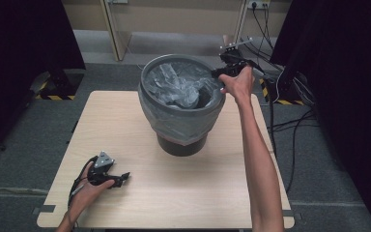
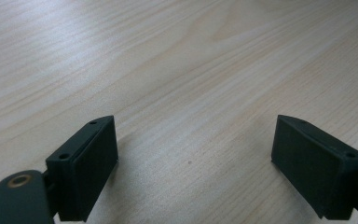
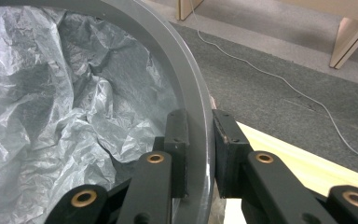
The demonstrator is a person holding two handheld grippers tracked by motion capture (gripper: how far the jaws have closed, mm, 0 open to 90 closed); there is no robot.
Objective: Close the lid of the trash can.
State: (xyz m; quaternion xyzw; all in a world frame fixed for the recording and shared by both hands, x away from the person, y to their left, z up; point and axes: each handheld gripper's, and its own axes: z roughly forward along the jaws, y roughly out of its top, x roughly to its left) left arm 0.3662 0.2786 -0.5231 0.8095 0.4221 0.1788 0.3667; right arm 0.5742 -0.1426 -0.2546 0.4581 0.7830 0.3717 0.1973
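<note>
A round dark bin [image 1: 181,140] stands at the far middle of the wooden table [image 1: 125,121], lined with a crinkled grey plastic bag [image 1: 178,87] folded over its rim. My right gripper [image 1: 221,73] is at the bin's far right edge. In the right gripper view it [image 3: 200,140] is shut on the grey rim [image 3: 186,79], one jaw inside against the bag [image 3: 51,107] and one outside. My left gripper [image 1: 123,178] lies on the table near the front left corner. In the left gripper view it [image 2: 196,158] stands open over bare wood [image 2: 168,56].
Cables [image 1: 290,96] trail over the grey carpet to the right of the table. Black curtains hang at both sides, with striped stand bases [image 1: 53,94] on the floor. Wooden furniture legs [image 1: 113,34] stand at the back. The table's right edge [image 3: 298,163] is close behind the bin.
</note>
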